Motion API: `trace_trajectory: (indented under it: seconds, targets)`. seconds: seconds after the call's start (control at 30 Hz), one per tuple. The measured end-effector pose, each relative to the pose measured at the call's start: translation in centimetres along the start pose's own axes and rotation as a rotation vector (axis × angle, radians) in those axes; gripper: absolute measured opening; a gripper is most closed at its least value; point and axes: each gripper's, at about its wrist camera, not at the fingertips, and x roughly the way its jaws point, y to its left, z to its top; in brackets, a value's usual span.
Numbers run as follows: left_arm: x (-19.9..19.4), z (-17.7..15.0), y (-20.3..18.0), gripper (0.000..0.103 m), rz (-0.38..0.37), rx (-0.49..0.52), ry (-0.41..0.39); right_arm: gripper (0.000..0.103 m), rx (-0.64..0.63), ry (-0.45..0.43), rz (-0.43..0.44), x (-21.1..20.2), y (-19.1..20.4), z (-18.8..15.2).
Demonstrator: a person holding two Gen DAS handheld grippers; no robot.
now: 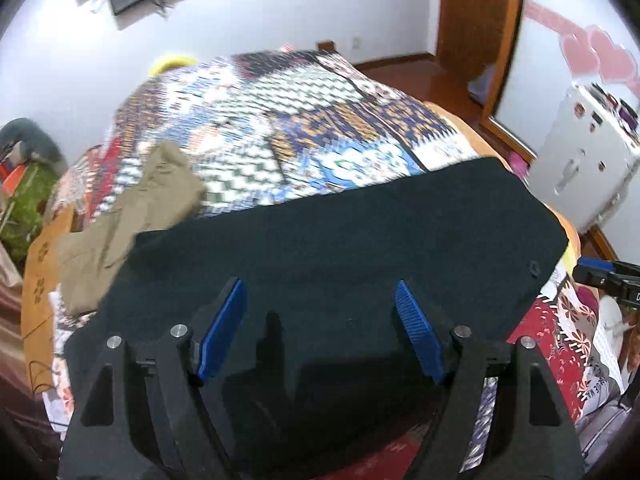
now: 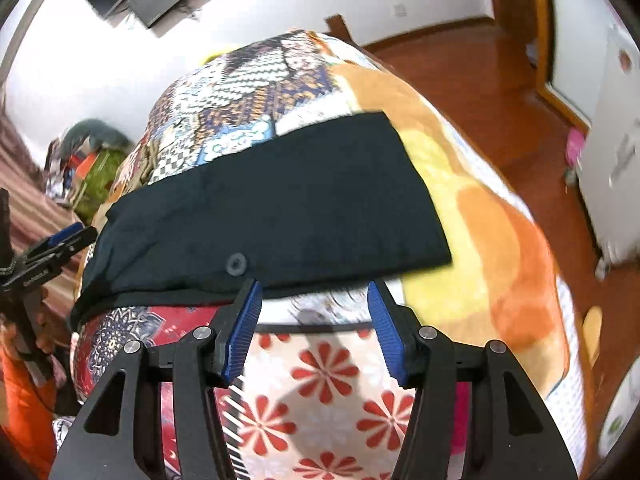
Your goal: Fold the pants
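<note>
Left wrist view is showing my left hand-held gripper [image 1: 320,332] hanging open and empty over the black pants [image 1: 340,248], which are lying as a folded band across the patterned bed cover [image 1: 280,120]. My right hand-held gripper [image 2: 314,330] is also standing open with nothing between its pads, just off the near edge of the pants by the button [image 2: 236,264]. I am judging the risks now: pinching only the top layer would be pulling the fold apart, and snagging the cover underneath would be dragging everything askew. The tan garment [image 1: 132,220] is touching the pants' far corner and could be getting caught in the next fold.
</note>
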Motion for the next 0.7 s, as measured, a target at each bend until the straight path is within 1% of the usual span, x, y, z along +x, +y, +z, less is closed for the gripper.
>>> trace_trajectory:
  seconds: [0.1,0.17,0.23,0.33,0.4,0.5,0.7]
  targets:
    - [2.1,0.0,-1.5,0.077,-0.025,0.008,0.060,0.051,0.058,0.019,0.045,0.8,-0.9,-0.5]
    - [2.8,-0.3,-2.1,0.077,-0.034,0.007,0.086,0.051,0.091,0.030,0.062,1.4,-1.4,-0.6]
    - [3.5,-0.4,-2.5,0.077,-0.025,0.014,0.105,0.051,0.114,0.033,0.074,2.0,-1.9,-0.5]
    - [3.9,-0.8,-2.6,0.077,-0.020,0.013,0.111,0.051,0.154,0.040,0.109,2.7,-2.6,-0.4]
    - [4.1,-0.8,-2.5,0.079,-0.026,-0.007,0.118,0.051,0.153,0.042,0.113,2.9,-2.8,-0.2]
    - [4.4,-0.9,-2.6,0.081,-0.024,-0.022,0.122,0.051,0.151,0.020,0.124,2.7,-2.8,-0.1]
    - [4.4,-0.9,-3.3,0.082,0.006,0.008,0.113,0.052,0.234,-0.019,0.187,2.6,-4.3,0.1]
